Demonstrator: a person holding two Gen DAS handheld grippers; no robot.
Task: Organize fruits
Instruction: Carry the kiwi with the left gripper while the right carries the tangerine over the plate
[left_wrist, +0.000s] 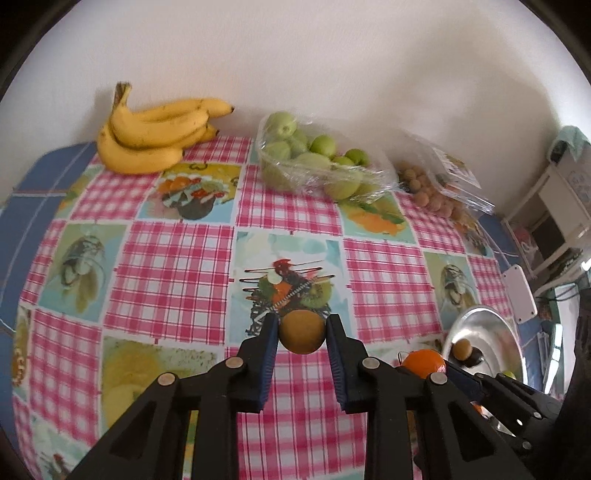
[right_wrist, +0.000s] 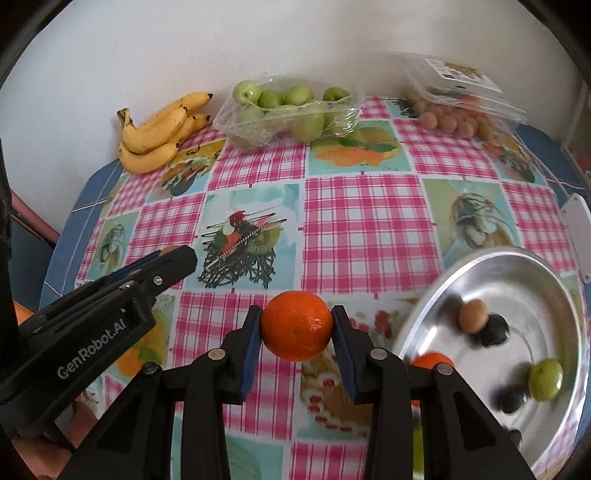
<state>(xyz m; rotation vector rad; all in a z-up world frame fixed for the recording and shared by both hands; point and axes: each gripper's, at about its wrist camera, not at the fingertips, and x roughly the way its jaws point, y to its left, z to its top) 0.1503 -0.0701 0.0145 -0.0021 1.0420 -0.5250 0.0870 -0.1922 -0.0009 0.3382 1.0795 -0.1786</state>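
Home dining spot, patterned tablecloth (left_wrist: 177, 258) (fruit prints)

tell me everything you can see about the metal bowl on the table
The metal bowl is wide, shallow, shiny silver, apparently aluminium, resting on the checked tablecloth at its right side. Inside lie a small brown fruit, a green fruit and part of an orange one; the dark blobs beside them look like reflections.

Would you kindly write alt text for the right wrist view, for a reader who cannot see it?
The right gripper clamps an orange above a checked tablecloth, beside a metal bowl holding a few small fruits. The left gripper reaches in from the left; bananas and packaged green fruit sit along the wall.
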